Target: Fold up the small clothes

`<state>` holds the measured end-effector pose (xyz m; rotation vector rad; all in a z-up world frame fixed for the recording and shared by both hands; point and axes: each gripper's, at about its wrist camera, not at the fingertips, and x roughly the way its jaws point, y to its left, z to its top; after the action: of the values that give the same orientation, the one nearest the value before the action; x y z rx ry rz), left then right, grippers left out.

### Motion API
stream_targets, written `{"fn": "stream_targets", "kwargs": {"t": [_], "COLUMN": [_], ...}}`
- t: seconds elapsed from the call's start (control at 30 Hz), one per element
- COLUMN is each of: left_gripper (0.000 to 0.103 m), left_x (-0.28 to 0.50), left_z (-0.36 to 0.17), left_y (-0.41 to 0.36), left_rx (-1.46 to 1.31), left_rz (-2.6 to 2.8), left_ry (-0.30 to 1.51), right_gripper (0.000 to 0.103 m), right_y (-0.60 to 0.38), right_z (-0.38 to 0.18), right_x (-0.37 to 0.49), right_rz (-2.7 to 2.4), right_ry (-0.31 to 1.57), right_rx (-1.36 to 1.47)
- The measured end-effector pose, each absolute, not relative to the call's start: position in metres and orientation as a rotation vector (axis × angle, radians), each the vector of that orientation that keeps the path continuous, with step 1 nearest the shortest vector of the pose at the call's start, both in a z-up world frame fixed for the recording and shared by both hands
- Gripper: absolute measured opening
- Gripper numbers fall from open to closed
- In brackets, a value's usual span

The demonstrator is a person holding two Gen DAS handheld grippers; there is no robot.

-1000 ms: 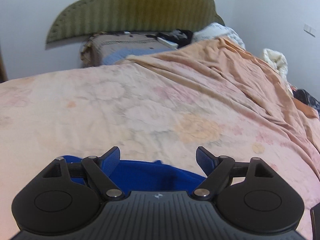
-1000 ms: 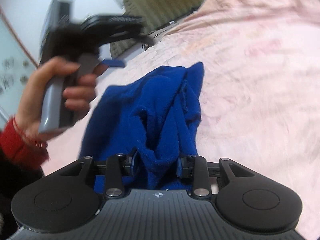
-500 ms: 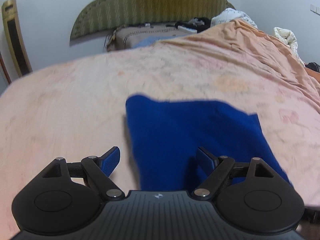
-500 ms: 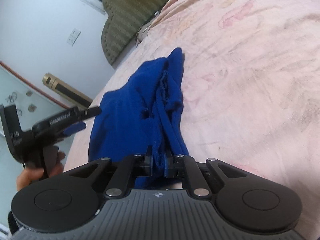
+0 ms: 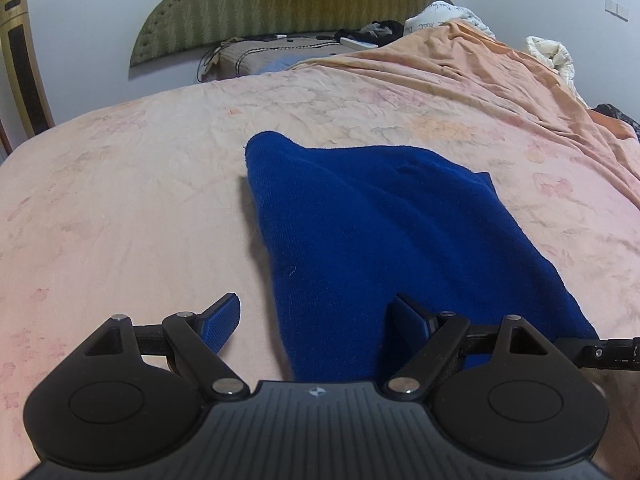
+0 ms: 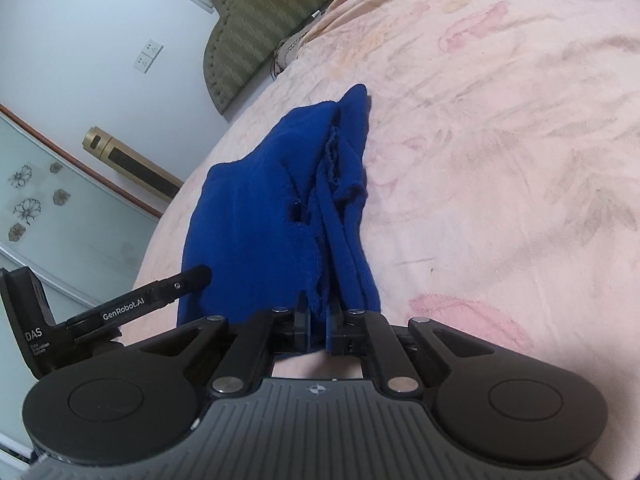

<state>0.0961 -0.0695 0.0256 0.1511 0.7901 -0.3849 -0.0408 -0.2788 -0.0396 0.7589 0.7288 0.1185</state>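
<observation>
A blue knitted garment (image 5: 380, 232) lies bunched on the pink floral bedsheet (image 5: 120, 200). My left gripper (image 5: 316, 320) is open low over its near left edge, with one finger over bare sheet and the other over the cloth; nothing is pinched. In the right wrist view the garment (image 6: 256, 232) stretches away from my right gripper (image 6: 318, 320), whose jaws are closing and now pinch a ridge of folds at its near end. The left gripper (image 6: 192, 276) reaches in from the left beside the cloth's edge.
A green padded headboard (image 5: 280, 0) stands against the wall, with pillows and dark clothes (image 5: 280, 56) below it. A rumpled orange cover (image 5: 500, 80) rises at the back right. A gold tower unit (image 5: 24, 60) stands left of the bed.
My left gripper has drawn back and sunk, so the whole blue garment now shows ahead of it. My right gripper's jaws have closed from wide apart onto the garment's near folds.
</observation>
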Motion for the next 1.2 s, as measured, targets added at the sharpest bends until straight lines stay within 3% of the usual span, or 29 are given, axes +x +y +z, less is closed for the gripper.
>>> {"fn": "stream_targets", "kwargs": {"t": [0.4,0.43,0.6,0.67,0.73,0.8,0.87,1.2], "left_gripper": [0.084,0.084,0.084,0.084,0.084,0.084,0.084,0.085], "left_x": [0.092,0.092,0.092,0.097,0.107,0.12,0.134,0.21], "left_z": [0.025,0.025,0.03,0.033,0.034,0.036,0.035,-0.007], "left_y": [-0.071,-0.071,-0.067,-0.062,-0.056,-0.047,-0.039,-0.004], "left_rx": [0.171,0.173,0.182,0.173,0.144,0.081,0.016,-0.469], "left_rz": [-0.37,-0.371,-0.367,-0.365,-0.363,-0.376,-0.386,-0.545], "left_ry": [0.785,0.784,0.756,0.747,0.756,0.769,0.782,1.002], "right_gripper": [0.009,0.018,0.029,0.041,0.045,0.054,0.074,0.086], "right_y": [-0.279,-0.278,-0.279,-0.285,-0.292,-0.295,-0.298,-0.325], "right_z": [-0.042,-0.04,-0.025,-0.016,-0.006,0.003,0.008,-0.028], "right_x": [-0.043,-0.043,-0.046,-0.046,-0.039,-0.027,-0.01,0.078], "right_rz": [0.134,0.137,0.155,0.138,0.11,0.08,0.07,0.125], "right_ry": [0.754,0.759,0.751,0.726,0.705,0.686,0.67,0.727], "right_rx": [0.748,0.733,0.649,0.627,0.601,0.566,0.542,0.726]}}
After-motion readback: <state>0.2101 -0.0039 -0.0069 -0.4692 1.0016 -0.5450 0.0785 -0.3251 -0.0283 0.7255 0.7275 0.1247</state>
